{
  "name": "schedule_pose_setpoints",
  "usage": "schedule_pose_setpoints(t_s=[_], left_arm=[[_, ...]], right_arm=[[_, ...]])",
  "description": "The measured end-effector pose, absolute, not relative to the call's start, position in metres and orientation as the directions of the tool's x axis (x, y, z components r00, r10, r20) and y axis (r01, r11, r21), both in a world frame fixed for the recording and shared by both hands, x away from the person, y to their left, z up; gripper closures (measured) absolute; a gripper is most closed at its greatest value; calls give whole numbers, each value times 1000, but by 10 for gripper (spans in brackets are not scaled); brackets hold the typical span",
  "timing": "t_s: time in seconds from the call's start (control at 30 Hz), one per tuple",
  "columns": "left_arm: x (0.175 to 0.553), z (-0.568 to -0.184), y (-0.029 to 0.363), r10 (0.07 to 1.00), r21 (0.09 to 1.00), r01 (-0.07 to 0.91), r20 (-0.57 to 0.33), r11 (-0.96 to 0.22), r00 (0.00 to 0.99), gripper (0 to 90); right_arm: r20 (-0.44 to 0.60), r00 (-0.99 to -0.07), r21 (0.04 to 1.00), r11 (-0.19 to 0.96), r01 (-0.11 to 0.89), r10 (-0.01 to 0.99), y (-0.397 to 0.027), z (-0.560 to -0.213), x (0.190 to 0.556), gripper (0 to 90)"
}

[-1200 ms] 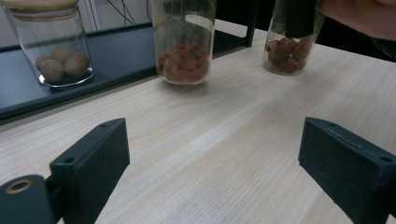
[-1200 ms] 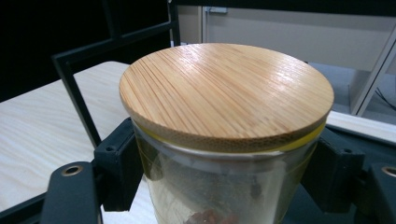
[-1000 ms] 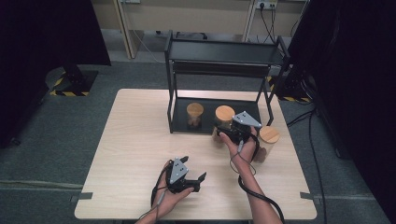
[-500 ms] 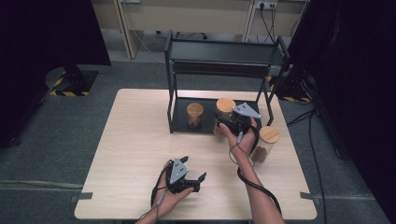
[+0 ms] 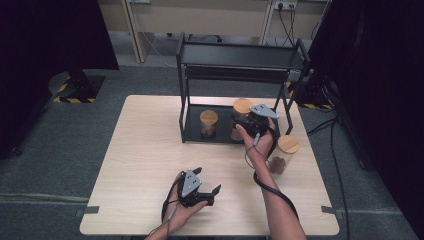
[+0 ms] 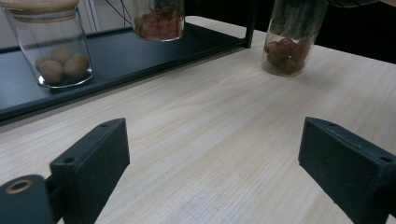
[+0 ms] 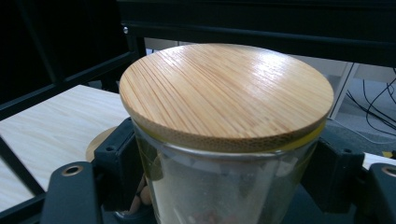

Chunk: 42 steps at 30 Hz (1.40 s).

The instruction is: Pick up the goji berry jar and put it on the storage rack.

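Note:
My right gripper (image 5: 251,126) is shut on a glass jar with a bamboo lid (image 5: 243,106), holding it just above the lower shelf (image 5: 194,134) of a black rack. In the right gripper view the black jaws clamp the glass below the lid (image 7: 226,88). The left gripper view shows this jar (image 6: 159,21), with reddish contents, hanging over the shelf. A second jar (image 5: 209,122) with pale round nuts (image 6: 58,65) stands on that shelf to the left. A third jar (image 5: 282,154) stands on the table by my right forearm. My left gripper (image 5: 207,181) rests open near the front edge, with nothing between its jaws.
The black two-tier rack (image 5: 240,55) stands at the table's far side, its upright posts (image 5: 181,90) framing the lower shelf. The light wooden table (image 5: 140,150) stretches to the left. Cables trail from both grippers.
My right hand has carried the jar away from me and slightly up, from the table beside the third jar to over the rack's lower shelf. The left gripper has stayed still.

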<state>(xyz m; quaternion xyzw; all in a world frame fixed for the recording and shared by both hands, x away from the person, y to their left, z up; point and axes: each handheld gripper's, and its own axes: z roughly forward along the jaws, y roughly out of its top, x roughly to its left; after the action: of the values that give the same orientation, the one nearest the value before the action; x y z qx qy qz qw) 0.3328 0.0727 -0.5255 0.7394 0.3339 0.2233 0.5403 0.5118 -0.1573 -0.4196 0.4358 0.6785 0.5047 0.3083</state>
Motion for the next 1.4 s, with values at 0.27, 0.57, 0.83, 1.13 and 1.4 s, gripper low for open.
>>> schedule_pose_setpoints(t_s=[0.27,0.57,0.83,1.13,1.4], left_arm=[[333,-526,73,735,948,252,-30,-194,677,82],[333,-525,73,736,948,253,-30,-194,677,83],[332,-525,73,735,948,248,-25,-197,678,84],[332,-525,73,736,949,248,-25,-195,677,84],[332,-525,72,736,949,248,-26,-194,676,84]], right_arm=[[33,-410,953,95,287,911,-156,-416,524,253],[47,-384,952,74,295,922,-156,-415,538,253],[54,-377,948,71,311,925,-151,-419,545,253],[57,-371,942,72,326,927,-144,-424,557,253],[56,-360,940,72,333,931,-140,-424,566,253]])
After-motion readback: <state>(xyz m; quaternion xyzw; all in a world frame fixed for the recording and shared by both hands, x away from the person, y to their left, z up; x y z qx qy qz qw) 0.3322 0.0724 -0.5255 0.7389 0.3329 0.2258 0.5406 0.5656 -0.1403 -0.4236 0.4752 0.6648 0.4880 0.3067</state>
